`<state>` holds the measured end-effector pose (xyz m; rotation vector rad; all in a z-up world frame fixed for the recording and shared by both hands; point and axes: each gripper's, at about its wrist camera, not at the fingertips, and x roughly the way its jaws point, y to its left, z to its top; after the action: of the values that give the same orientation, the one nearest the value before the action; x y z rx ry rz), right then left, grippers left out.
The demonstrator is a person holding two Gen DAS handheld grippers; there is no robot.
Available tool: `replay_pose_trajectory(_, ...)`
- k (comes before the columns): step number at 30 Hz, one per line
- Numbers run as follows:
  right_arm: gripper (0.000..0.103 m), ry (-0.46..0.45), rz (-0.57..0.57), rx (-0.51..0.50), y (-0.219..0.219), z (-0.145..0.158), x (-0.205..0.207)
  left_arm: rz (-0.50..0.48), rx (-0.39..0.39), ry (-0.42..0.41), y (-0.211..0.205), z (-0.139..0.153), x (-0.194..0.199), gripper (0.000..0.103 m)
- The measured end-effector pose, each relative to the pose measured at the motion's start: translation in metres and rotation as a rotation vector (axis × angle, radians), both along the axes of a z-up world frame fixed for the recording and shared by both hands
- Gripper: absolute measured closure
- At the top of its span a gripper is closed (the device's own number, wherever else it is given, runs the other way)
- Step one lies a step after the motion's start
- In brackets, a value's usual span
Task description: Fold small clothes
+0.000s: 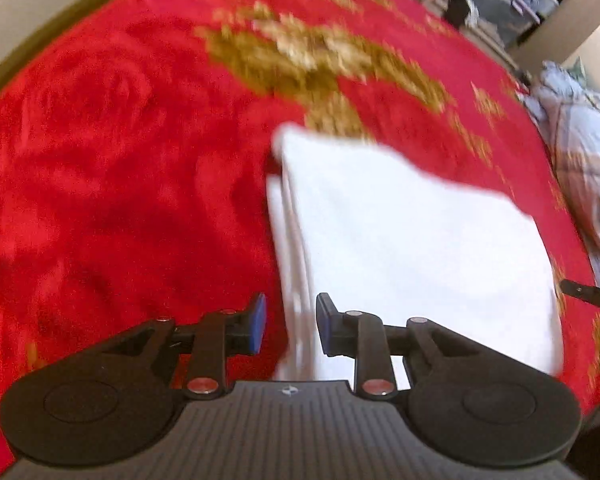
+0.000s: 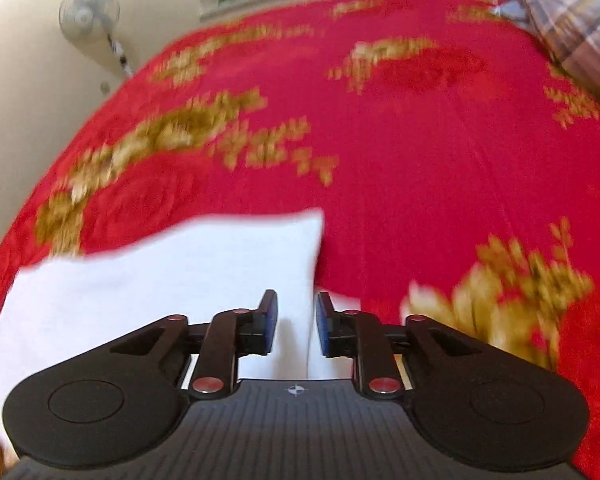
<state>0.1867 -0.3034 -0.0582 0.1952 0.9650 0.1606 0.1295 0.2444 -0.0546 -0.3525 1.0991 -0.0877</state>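
White garment folded on the red bedspread, both claws parted at its edges

One white garment is seen lying folded on the red bedspread, its layered edge between the parted pads of the left claw and its opposite side edge between the parted pads of the right claw; nothing is clamped by either, as far as the blur allows. The step is judged to be the release after a fold: the claws are best drawn clear without the layers being dragged, and the stacked edges checked before the next fold is begun. Counted: one garment, two claws, one checked quilt, one standing fan.
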Motion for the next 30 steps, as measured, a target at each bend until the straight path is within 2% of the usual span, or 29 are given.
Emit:
replay_pose_trajectory(2,0.079,0.039,0.038,-0.003,0.003,0.000,-0.026,-0.007,-0.020,0.023,-0.002,-0.002,-0.020,0.069)
replay_pose_trajectory(4,0.073,0.074,0.055,-0.025,0.007,-0.002,-0.048,-0.018,-0.036,0.031,-0.006,-0.005,-0.039,0.068)
replay_pose_trajectory(5,0.070,0.089,0.054,-0.044,0.009,-0.005,-0.059,-0.017,-0.048,0.027,-0.007,-0.007,-0.047,0.068)
replay_pose_trajectory(9,0.070,0.093,0.015,-0.085,0.010,-0.016,-0.087,-0.034,-0.064,-0.010,-0.013,-0.018,-0.063,0.068)
replay_pose_trajectory(11,0.070,0.073,0.013,-0.082,0.008,-0.023,-0.095,-0.046,-0.032,0.003,-0.017,-0.024,-0.064,0.078)
replay_pose_trajectory(12,0.070,0.067,0.017,-0.079,0.007,-0.027,-0.097,-0.058,-0.030,-0.004,-0.015,-0.024,-0.064,0.099)
replay_pose_trajectory(14,0.082,0.057,0.013,-0.071,0.004,-0.029,-0.099,-0.058,-0.055,-0.054,-0.010,-0.014,-0.068,0.099)
replay_pose_trajectory(15,0.099,0.041,0.003,-0.047,0.001,-0.026,-0.099,-0.053,-0.072,-0.091,-0.006,-0.006,-0.073,0.099)
replay_pose_trajectory(17,0.100,-0.019,-0.040,0.032,-0.011,-0.012,-0.105,-0.041,-0.117,-0.159,0.003,0.008,-0.083,0.100)
replay_pose_trajectory(18,0.100,-0.055,-0.055,0.056,-0.015,-0.005,-0.108,-0.042,-0.120,-0.167,0.005,0.011,-0.088,0.100)
replay_pose_trajectory(20,0.100,-0.112,-0.076,0.096,-0.023,0.008,-0.112,-0.046,-0.054,-0.107,0.003,0.002,-0.089,0.100)
replay_pose_trajectory(21,0.100,-0.106,-0.085,0.098,-0.026,0.007,-0.112,-0.047,-0.026,-0.060,0.000,-0.007,-0.087,0.099)
replay_pose_trajectory(23,0.100,-0.020,-0.103,0.085,-0.030,-0.007,-0.107,-0.073,0.000,0.011,-0.007,-0.020,-0.083,0.099)
replay_pose_trajectory(24,0.100,0.043,-0.095,0.071,-0.029,-0.019,-0.104,-0.093,0.016,0.007,-0.011,-0.019,-0.082,0.098)
replay_pose_trajectory(26,0.100,0.126,-0.081,-0.026,-0.023,-0.032,-0.101,-0.097,0.046,-0.045,-0.014,-0.009,-0.083,0.097)
replay_pose_trajectory(27,0.097,0.107,-0.090,-0.087,-0.020,-0.030,-0.103,-0.101,0.078,-0.090,-0.017,0.000,-0.085,0.094)
replay_pose_trajectory(28,0.096,0.061,-0.092,-0.132,-0.019,-0.023,-0.104,-0.114,0.108,-0.142,-0.021,0.008,-0.089,0.090)
replay_pose_trajectory(30,0.096,-0.076,-0.086,-0.128,-0.017,-0.002,-0.112,-0.152,0.096,-0.215,-0.029,0.019,-0.092,0.090)
